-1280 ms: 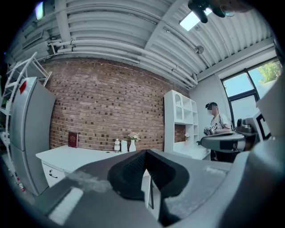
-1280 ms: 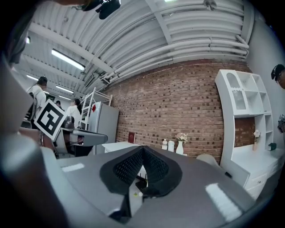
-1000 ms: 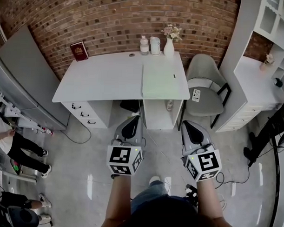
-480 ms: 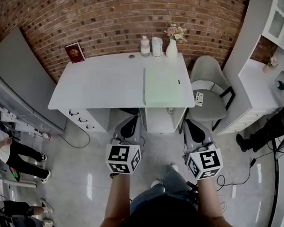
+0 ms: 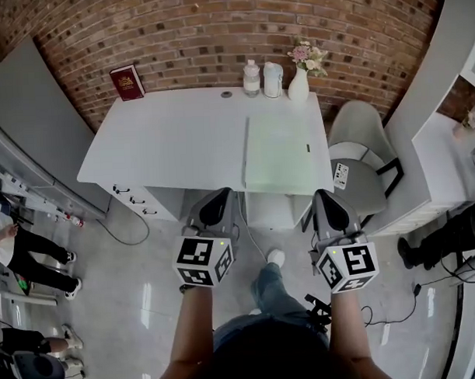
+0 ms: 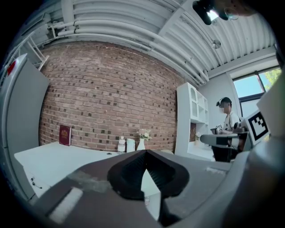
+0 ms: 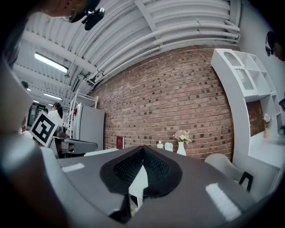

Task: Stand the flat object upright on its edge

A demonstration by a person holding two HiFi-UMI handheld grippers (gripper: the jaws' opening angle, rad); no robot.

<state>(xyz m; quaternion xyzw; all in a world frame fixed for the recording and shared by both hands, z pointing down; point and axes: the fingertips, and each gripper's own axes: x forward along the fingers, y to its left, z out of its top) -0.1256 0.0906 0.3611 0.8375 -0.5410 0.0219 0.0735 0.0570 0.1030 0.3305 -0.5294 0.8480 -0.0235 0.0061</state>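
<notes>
A white desk stands against the brick wall, with a pale green flat board lying on its right part. A dark red book leans upright on the wall at the desk's far left corner; it also shows as the book and the book. My left gripper hangs in front of the desk's near edge, shut and empty. My right gripper is level with it, below the desk's right corner, also shut on nothing. In the gripper views the left gripper and right gripper have their jaws closed.
A bottle, a white jug and a vase of flowers stand along the desk's back edge. A grey chair sits right of the desk, a white shelf unit beyond it. A grey cabinet and a person's legs are at the left.
The person has stepped toward the desk, so it sits closer and lower in the head view. Both grippers have come nearer its front edge, still shut.
</notes>
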